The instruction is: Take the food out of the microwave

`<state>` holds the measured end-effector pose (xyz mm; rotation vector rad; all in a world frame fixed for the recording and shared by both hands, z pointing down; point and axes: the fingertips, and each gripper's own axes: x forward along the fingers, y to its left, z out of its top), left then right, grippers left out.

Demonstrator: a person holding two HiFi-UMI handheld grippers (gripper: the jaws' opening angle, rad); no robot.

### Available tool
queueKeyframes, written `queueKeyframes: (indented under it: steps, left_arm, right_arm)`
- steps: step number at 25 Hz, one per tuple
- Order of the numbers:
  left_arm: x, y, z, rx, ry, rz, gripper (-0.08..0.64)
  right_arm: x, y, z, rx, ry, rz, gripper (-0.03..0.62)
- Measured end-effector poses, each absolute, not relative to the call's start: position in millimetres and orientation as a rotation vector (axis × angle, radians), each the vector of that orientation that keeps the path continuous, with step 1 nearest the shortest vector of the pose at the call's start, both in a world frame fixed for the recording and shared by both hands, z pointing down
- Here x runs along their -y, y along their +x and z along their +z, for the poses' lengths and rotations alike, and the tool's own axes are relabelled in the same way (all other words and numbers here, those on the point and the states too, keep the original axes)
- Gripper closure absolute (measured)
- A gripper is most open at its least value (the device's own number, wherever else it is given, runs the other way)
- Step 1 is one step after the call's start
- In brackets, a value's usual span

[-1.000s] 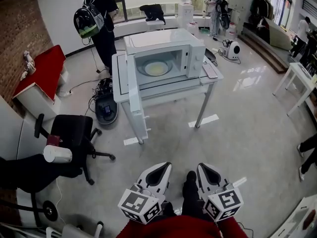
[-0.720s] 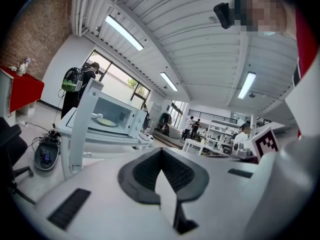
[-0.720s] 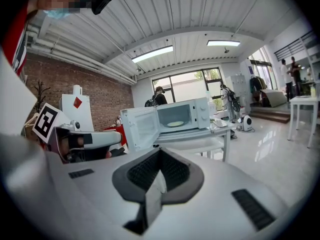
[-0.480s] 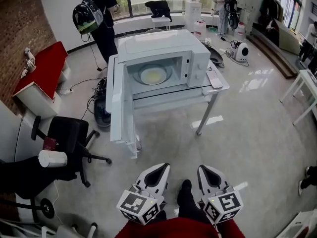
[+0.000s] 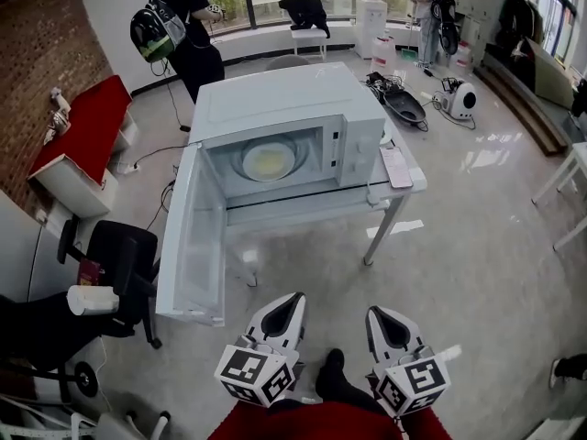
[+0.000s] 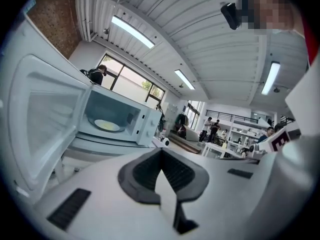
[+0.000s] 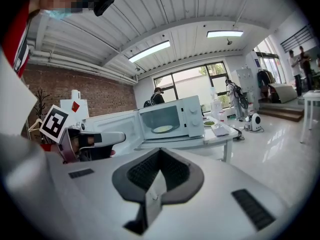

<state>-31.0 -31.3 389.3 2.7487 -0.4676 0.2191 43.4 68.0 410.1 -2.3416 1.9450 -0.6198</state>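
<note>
A white microwave (image 5: 284, 117) stands on a white table (image 5: 404, 187), its door (image 5: 191, 246) swung wide open toward me on the left. Inside, a plate of pale yellow food (image 5: 269, 160) lies on the turntable; the same plate (image 6: 106, 125) shows in the left gripper view and again (image 7: 162, 129) in the right gripper view. My left gripper (image 5: 294, 298) and right gripper (image 5: 375, 313) are side by side low in the head view, short of the table and apart from the door. Both are shut and hold nothing. They point toward the microwave (image 7: 175, 118).
A flat remote-like thing (image 5: 396, 167) lies on the table's right end. A black office chair (image 5: 119, 255) and a white roll (image 5: 92, 299) are at the left, a red bench (image 5: 83, 131) behind. A person with a backpack (image 5: 174, 26) stands beyond the microwave.
Both grippers have moved forward together toward the microwave, which now sits larger and nearer in the head view, with the open door's edge close to the left gripper. Both stay shut.
</note>
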Motion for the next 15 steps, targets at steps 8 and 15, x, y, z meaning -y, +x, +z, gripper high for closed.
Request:
queueKeyframes:
  steps: [8, 15]
  left_arm:
    - [62.4, 14.1, 391.4, 0.616, 2.712, 0.216, 0.551]
    - [99.8, 32.1, 395.7, 0.724, 2.685, 0.235, 0.551]
  right_arm:
    - [-46.8, 90.0, 407.2, -2.025, -2.284, -0.597, 0.583]
    - [-20.6, 106.7, 411.9, -2.077, -2.235, -0.620, 0.583]
